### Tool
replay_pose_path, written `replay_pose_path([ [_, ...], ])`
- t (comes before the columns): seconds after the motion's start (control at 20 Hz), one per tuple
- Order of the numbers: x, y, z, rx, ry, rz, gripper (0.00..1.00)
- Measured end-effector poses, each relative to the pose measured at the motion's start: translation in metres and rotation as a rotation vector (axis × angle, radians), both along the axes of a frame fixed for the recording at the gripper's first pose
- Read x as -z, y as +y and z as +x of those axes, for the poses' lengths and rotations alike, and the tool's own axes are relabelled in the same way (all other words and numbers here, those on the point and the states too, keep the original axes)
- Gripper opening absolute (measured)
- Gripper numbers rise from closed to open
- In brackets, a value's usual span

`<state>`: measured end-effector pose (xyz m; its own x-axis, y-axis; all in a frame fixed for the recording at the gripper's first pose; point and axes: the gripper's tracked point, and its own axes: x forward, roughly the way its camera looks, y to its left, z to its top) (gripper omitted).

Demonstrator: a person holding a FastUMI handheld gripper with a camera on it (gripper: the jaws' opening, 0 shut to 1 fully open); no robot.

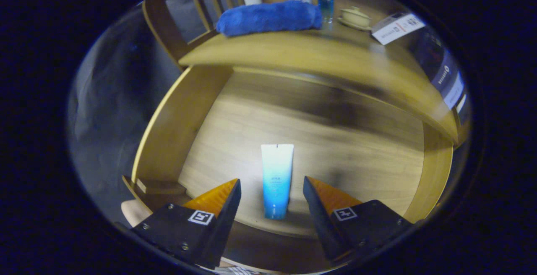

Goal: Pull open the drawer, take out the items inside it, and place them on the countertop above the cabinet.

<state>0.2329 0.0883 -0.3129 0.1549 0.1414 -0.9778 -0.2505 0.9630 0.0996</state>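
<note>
Tongs [272, 191] released, straddling tube [277, 180] near drawer [168, 132] front edge. Risk: slick tube squirting free if pinched off-centre. Table [293, 52] lip overhead may snag lift.

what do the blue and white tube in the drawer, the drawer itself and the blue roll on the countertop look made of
The blue and white squeeze tube, lying between the open gripper fingers, looks like smooth soft plastic with a flat crimped end. The open drawer looks like pale wood or wood-look board: grain lines, matte. The rolled blue towel on the wooden countertop looks like fuzzy terry cloth.
</note>
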Motion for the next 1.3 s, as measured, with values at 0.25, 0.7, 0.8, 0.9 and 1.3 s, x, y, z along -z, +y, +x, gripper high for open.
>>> replay_pose_path([
  [0.25, 0.028, -0.001, -0.007, -0.075, 0.050, -0.099, 0.88],
  [0.7, 0.008, -0.001, -0.002, -0.105, -0.008, -0.037, 0.44],
  [0.8, -0.010, 0.004, 0.001, -0.086, -0.032, 0.026, 0.44],
  [0.9, -0.033, 0.006, 0.006, -0.067, -0.060, 0.078, 0.44],
  [1.3, -0.110, -0.028, 0.092, 0.138, -0.326, 0.135, 0.44],
])
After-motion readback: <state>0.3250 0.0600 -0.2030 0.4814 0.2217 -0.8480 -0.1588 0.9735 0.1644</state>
